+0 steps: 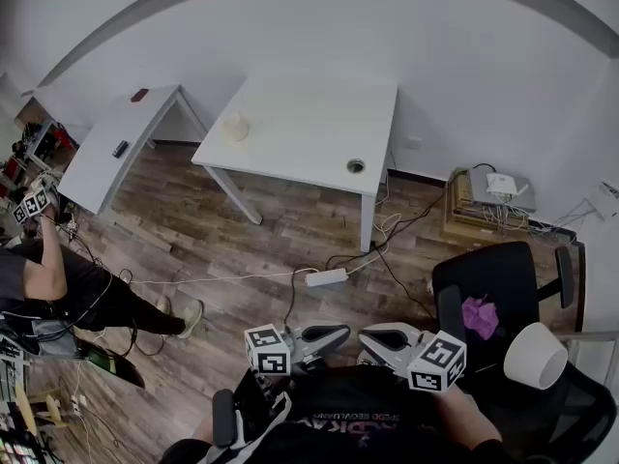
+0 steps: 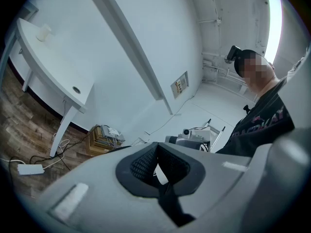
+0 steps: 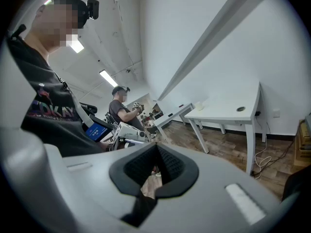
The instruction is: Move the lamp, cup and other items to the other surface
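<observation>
Grey left gripper, right gripper, both closed, tips facing

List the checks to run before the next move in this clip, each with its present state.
1. Left claw empty: ok, jaws shut on nothing.
2. Right claw empty: ok, jaws shut on nothing.
3. Claws open for a grasp: not ok, both are shut.
4. Lamp in view: ok, low at right beside the black chair.
5. Cup in view: ok, on the white table.
6. Floor to the table free: not ok, a power strip and cables lie across it.
</observation>
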Tool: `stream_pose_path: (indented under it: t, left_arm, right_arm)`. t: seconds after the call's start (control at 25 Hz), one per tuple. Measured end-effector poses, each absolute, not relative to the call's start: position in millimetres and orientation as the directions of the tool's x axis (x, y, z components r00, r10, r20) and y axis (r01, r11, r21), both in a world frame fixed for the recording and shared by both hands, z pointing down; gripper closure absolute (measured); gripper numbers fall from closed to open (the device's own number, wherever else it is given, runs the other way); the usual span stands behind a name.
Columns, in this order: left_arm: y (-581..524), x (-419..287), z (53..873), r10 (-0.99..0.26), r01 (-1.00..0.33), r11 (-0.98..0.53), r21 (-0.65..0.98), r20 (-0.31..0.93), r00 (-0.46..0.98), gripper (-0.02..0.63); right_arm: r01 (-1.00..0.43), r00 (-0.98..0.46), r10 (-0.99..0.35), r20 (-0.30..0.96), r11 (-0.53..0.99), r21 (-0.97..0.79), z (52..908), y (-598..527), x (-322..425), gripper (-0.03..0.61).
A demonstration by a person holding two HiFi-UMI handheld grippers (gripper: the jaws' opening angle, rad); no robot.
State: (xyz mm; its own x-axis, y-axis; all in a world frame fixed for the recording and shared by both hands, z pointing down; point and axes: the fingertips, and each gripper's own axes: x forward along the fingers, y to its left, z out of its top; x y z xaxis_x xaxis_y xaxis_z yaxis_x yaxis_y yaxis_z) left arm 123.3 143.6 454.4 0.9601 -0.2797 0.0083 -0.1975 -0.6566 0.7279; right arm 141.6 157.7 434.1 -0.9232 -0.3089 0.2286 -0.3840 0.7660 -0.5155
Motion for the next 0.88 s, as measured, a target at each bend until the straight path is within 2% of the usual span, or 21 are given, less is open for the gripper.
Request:
stream_pose_path:
  t: [0.88]
  left_arm:
    - [128, 100, 460, -0.374, -0.265, -0.598, 0.757, 0.030, 0.927, 0.618]
  right_arm:
    - [-0.357, -0.934, -0.283, 0.219, 0.764, -0.537, 440, 144, 130, 0.574]
